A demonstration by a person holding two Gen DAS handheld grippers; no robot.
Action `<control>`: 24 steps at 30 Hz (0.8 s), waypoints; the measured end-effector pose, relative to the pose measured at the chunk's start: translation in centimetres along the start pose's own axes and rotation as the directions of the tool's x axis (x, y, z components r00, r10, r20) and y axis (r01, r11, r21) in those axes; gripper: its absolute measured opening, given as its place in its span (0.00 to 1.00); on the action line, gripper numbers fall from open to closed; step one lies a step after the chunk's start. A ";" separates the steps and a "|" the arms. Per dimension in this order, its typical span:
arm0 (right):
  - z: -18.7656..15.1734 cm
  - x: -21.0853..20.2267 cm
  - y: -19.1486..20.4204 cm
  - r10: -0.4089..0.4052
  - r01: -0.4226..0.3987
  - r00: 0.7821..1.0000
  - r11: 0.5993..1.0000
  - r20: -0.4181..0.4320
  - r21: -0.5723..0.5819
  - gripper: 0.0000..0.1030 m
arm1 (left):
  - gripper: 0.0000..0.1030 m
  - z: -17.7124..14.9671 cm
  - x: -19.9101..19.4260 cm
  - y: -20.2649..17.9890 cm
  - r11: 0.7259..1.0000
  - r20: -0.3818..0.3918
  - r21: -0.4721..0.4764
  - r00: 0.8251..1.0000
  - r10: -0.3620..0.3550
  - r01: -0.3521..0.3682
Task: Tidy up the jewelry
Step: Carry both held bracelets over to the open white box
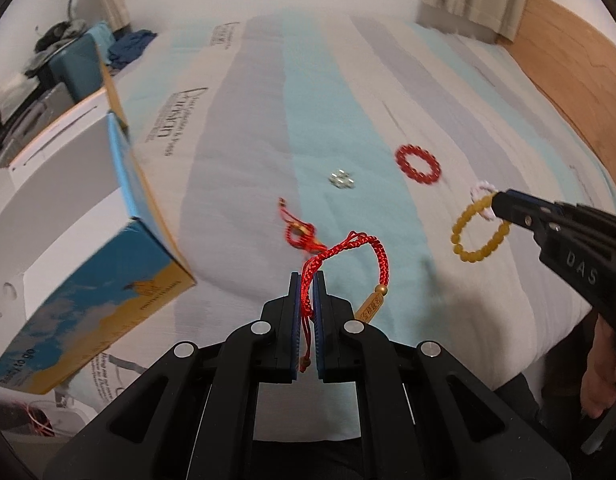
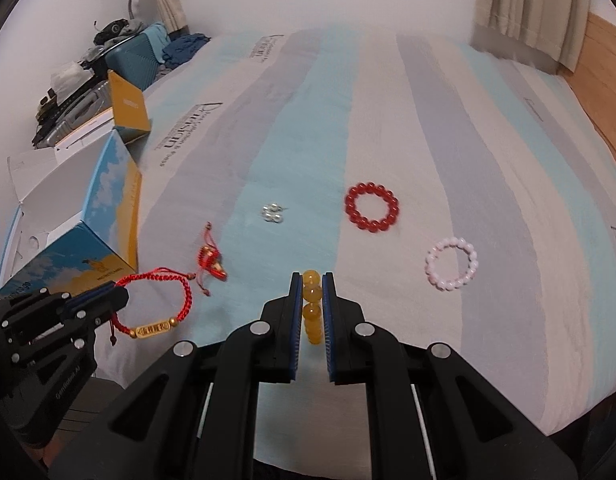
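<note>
Left gripper, seen from the left wrist, clamps a red braided cord bracelet lifted above the striped bedspread, beside an open box. From the right wrist, the right gripper pinches a yellow bead bracelet; red bead bracelet and pink bead bracelet lie beyond.

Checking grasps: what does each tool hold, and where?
Left tool: red cord bracelet, by its cord. Right tool: yellow bead bracelet, by its beads.
</note>
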State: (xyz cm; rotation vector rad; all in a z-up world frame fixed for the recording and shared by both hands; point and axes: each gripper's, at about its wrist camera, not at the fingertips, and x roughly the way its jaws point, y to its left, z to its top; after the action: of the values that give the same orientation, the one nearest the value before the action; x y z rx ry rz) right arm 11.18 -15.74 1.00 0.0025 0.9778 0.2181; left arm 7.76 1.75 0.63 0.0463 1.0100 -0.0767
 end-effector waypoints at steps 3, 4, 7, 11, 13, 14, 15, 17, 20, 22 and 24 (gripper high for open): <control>0.5 -0.3 1.1 0.006 -0.006 1.000 1.000 0.004 -0.009 0.09 | 0.05 0.6 -0.7 1.0 1.000 0.010 -0.016 1.000 0.016 -0.016; 0.7 -0.4 1.4 0.008 -0.008 1.000 1.000 0.005 -0.013 0.09 | 0.05 0.7 -0.8 1.4 1.000 0.012 -0.020 1.000 0.021 -0.021; 1.4 -0.8 2.6 0.017 -0.016 1.000 0.999 0.014 -0.029 0.09 | 0.05 1.3 -1.6 2.5 0.999 0.021 -0.038 0.999 0.038 -0.037; 2.4 -1.6 4.2 0.031 -0.030 0.999 0.998 0.027 -0.046 0.09 | 0.05 1.9 -2.6 4.3 0.996 0.030 -0.065 0.998 0.058 -0.056; 2.9 -2.1 5.3 0.038 -0.036 0.999 0.998 0.036 -0.060 0.09 | 0.05 2.2 -3.2 5.2 0.995 0.037 -0.076 0.997 0.069 -0.066; 3.2 -2.2 5.9 0.042 -0.039 0.998 0.997 0.039 -0.066 0.09 | 0.05 2.3 -3.5 5.7 0.994 0.041 -0.081 0.996 0.074 -0.071; 3.6 -2.5 6.6 0.047 -0.043 0.998 0.996 0.045 -0.077 0.09 | 0.05 2.3 -3.8 6.3 0.993 0.045 -0.089 0.996 0.080 -0.075; 4.1 -2.7 7.9 0.054 -0.049 0.997 0.994 0.050 -0.093 0.09 | 0.05 2.4 -4.3 7.4 0.992 0.048 -0.104 0.996 0.081 -0.076; 4.9 -3.1 9.8 0.065 -0.058 0.996 0.991 0.060 -0.118 0.09 | 0.05 2.4 -5.2 9.1 0.989 0.054 -0.127 0.995 0.088 -0.080; 5.5 -3.3 11.1 0.073 -0.064 0.995 0.989 0.066 -0.134 0.09 | 0.05 2.4 -5.7 10.3 0.986 0.056 -0.145 0.994 0.090 -0.081; 6.1 -3.5 12.5 0.085 -0.074 0.994 0.987 0.072 -0.145 0.09 | 0.05 2.4 -6.1 11.3 0.983 0.053 -0.158 0.994 0.100 -0.090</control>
State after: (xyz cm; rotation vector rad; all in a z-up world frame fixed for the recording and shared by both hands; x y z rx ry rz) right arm 12.05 -3.59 8.54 -0.0802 0.8838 0.3583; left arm 7.51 13.07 7.07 -0.0499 0.9488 0.0875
